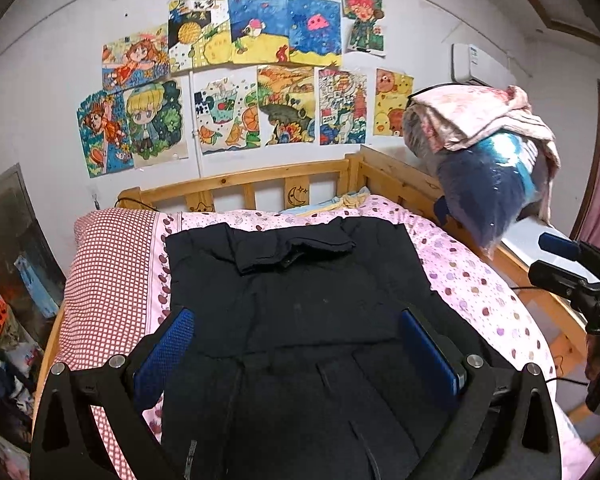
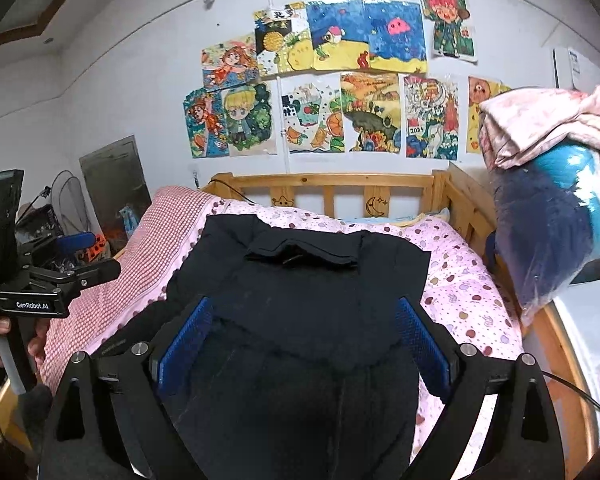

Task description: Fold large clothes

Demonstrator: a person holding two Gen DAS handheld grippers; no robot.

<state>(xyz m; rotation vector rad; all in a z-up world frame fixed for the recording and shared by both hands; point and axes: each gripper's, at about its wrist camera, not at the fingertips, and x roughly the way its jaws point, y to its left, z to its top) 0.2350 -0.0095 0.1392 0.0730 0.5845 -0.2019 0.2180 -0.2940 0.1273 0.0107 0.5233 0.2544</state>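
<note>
Blue-padded and wide open with nothing in them, the left tool [image 1: 296,344] and right tool [image 2: 304,340] hang over the near end of the big black cloth jacket [image 1: 300,300], which lies lengthwise away from them on the pink dotted bed [image 1: 468,276].

Garment [image 1: 300,300]: black, plain. Quilt [image 1: 460,272]: pink, multicoloured dots. Pillow [image 1: 112,264]: red-white check. Gripper pads [image 1: 172,344]: blue. Bed frame [image 1: 260,184]: light wood. Wall drawings [image 1: 240,80]: multicoloured.
</note>
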